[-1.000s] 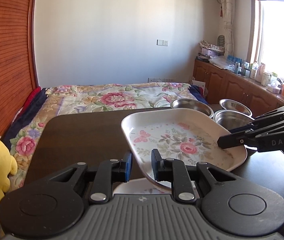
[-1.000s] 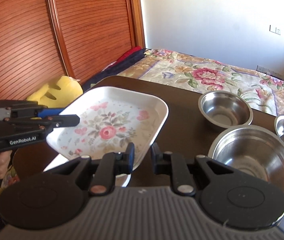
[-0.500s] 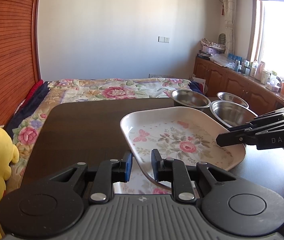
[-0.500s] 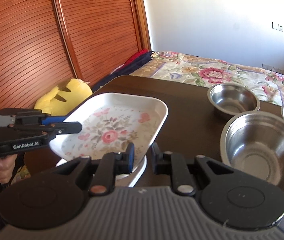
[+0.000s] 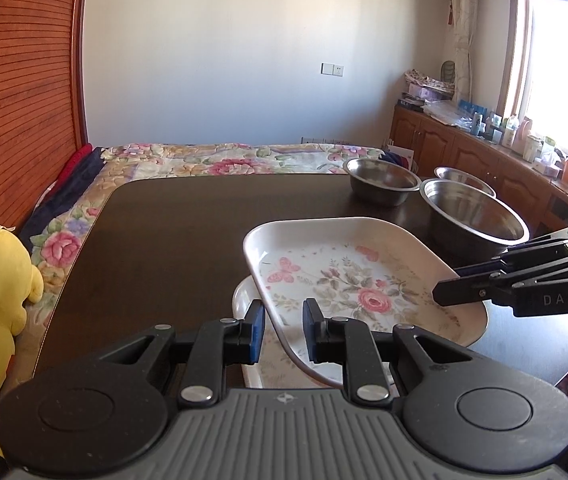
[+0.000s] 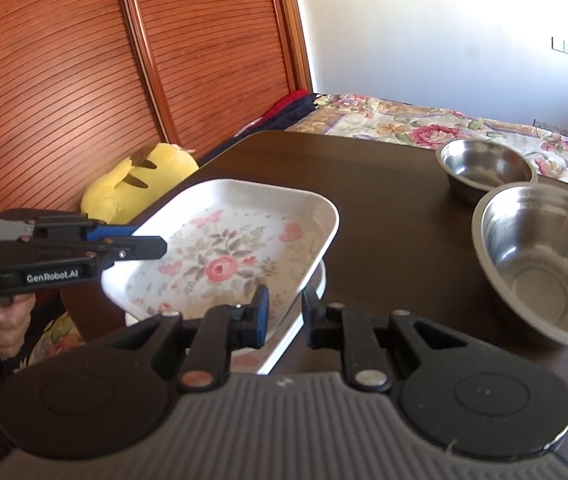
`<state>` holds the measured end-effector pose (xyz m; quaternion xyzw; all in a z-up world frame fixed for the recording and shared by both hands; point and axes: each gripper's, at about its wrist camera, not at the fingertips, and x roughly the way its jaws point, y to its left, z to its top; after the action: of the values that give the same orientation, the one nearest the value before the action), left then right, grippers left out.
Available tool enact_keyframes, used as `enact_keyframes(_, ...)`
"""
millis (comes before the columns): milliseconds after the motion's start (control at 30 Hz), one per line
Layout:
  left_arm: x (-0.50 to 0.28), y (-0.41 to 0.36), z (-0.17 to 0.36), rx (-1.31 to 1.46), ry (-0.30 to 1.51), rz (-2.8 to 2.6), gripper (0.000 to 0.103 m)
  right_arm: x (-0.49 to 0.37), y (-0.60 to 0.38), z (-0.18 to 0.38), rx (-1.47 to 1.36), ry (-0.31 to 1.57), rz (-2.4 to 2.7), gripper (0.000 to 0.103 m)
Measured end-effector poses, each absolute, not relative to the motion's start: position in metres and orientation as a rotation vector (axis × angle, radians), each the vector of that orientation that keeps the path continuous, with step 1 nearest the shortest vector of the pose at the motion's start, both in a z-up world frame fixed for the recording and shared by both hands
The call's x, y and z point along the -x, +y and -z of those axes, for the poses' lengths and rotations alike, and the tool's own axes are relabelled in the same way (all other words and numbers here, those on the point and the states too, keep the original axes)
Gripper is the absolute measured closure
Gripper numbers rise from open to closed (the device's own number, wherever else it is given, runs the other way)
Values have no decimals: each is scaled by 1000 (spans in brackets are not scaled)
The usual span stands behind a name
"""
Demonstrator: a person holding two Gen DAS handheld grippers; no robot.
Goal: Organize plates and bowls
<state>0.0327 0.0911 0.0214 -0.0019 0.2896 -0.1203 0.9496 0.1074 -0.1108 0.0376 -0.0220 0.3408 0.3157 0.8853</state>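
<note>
Left wrist view: the left gripper (image 5: 283, 330) has its two blue-padded fingers clamped across the near rim of the white rectangular floral-print plate (image 5: 348, 276), which runs away from it toward the three steel bowls. At the plate's far right edge the right gripper (image 5: 444, 294) enters side-on; its own camera shows the right gripper (image 6: 284, 314) with jaws narrowed around the plate (image 6: 228, 252) rim, apparently gripping it, though contact there is partly hidden.

Held by opposite edges, the plate sits tilted, its bowl-side end higher, directly above a second white floral plate (image 5: 244, 300) lying flat on the dark brown wooden table (image 5: 172, 240). Only that lower plate's left rim and near corner show beneath the upper one, so their outlines are close to aligned but skewed.

The coming move likely hinges on that vertical relation: the held plate needs levelling and lowering straight down, long axis matched to the plate below. Both grippers are equally engaged.

Beyond the plates stand the large stainless steel bowl (image 5: 474, 212), the medium steel bowl (image 5: 380, 180) and the small steel bowl (image 5: 464, 178), well apart from the stack.
</note>
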Motion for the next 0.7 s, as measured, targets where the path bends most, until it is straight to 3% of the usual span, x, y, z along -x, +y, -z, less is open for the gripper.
enact_keyframes(700, -38, 95, 0, 8, 629, 227, 82, -100, -106, -27, 42, 719, -643, 83)
